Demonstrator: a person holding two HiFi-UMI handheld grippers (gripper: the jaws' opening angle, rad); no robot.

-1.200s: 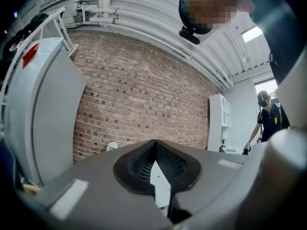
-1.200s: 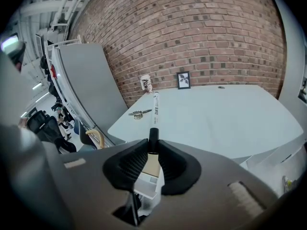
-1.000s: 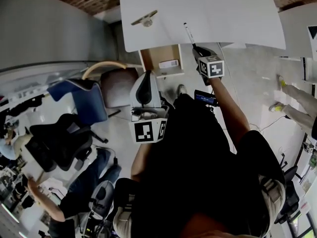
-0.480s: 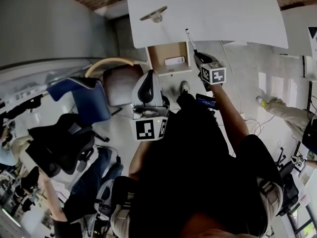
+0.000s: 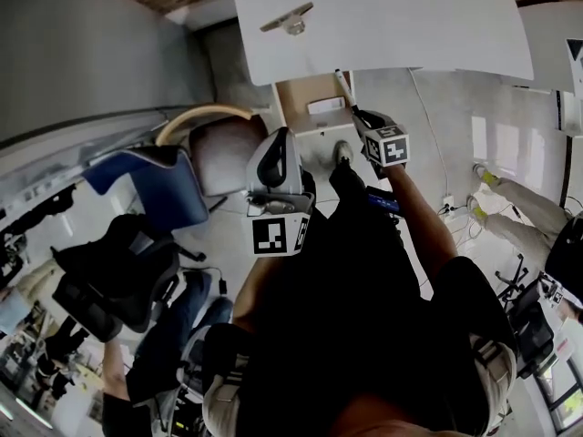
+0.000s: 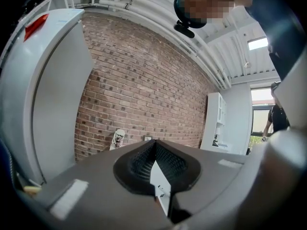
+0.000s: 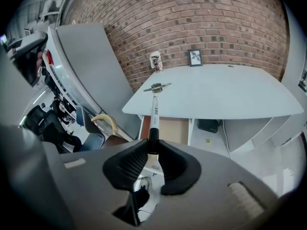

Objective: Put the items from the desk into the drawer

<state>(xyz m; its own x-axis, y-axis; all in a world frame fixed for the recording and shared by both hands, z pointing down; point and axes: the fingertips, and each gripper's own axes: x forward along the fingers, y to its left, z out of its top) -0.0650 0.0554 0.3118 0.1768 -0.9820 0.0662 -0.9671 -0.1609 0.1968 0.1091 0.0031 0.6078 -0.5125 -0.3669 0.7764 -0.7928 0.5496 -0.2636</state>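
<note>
The right gripper (image 7: 152,150) pinches a pen (image 7: 154,110) by its dark end, the pen's long axis running straight out from the jaws over the open drawer (image 7: 172,128). The left gripper (image 6: 154,162), jaws pressed together on nothing, hangs farther from the drawer.

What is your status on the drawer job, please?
Right gripper shut on marker, near open drawer. Left gripper shut, empty. One metal item on desk. No obstruction seen.
</note>
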